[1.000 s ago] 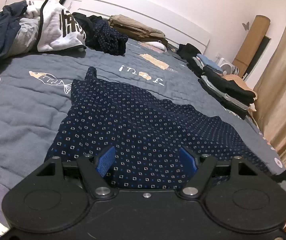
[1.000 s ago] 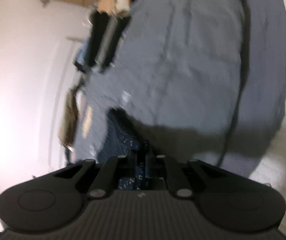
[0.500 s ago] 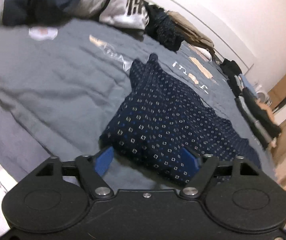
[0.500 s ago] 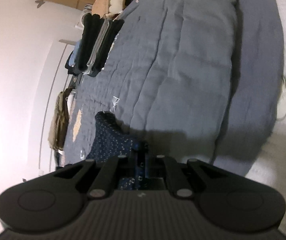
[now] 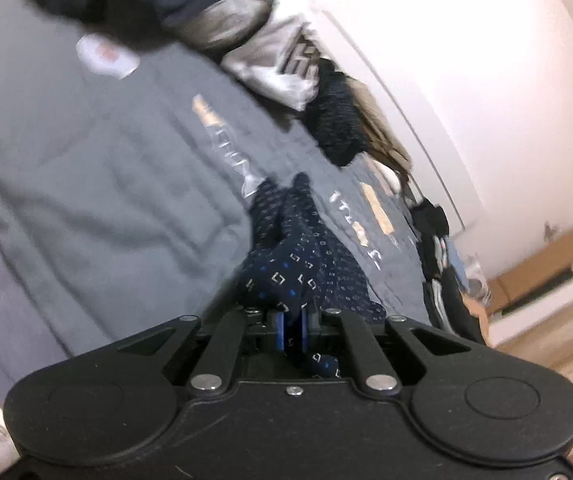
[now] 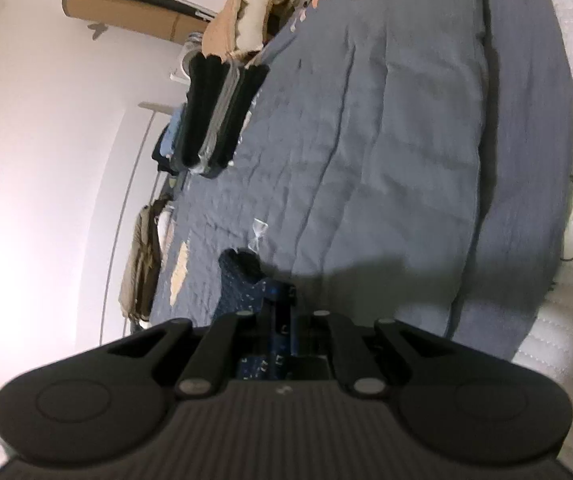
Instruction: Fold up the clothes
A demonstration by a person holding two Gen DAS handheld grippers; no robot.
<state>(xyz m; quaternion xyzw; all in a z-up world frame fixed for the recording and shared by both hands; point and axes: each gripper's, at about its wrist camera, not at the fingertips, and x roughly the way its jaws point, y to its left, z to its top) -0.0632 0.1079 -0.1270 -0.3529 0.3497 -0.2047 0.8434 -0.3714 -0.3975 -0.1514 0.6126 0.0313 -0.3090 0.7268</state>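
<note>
A navy garment (image 5: 286, 264) with small square dots lies on the grey quilt (image 5: 98, 184), bunched into a ridge that runs away from me. My left gripper (image 5: 292, 328) is shut on its near edge, with cloth pinched between the blue pads. In the right wrist view the same navy garment (image 6: 242, 280) shows as a dark fold on the quilt (image 6: 386, 140). My right gripper (image 6: 284, 320) is shut on another part of its edge. Both views are rolled to one side.
Unfolded clothes are heaped at the head of the bed (image 5: 190, 12), among them a white printed top (image 5: 282, 60). A stack of folded dark clothes (image 6: 218, 116) sits at the far side of the quilt, with beige items (image 6: 238, 24) beyond. White mattress edge (image 6: 566, 240) at right.
My left gripper has shut on the navy garment's edge and rolled, dragging the flat cloth into a narrow ridge. The right gripper has stayed shut on the cloth, hardly moving.
</note>
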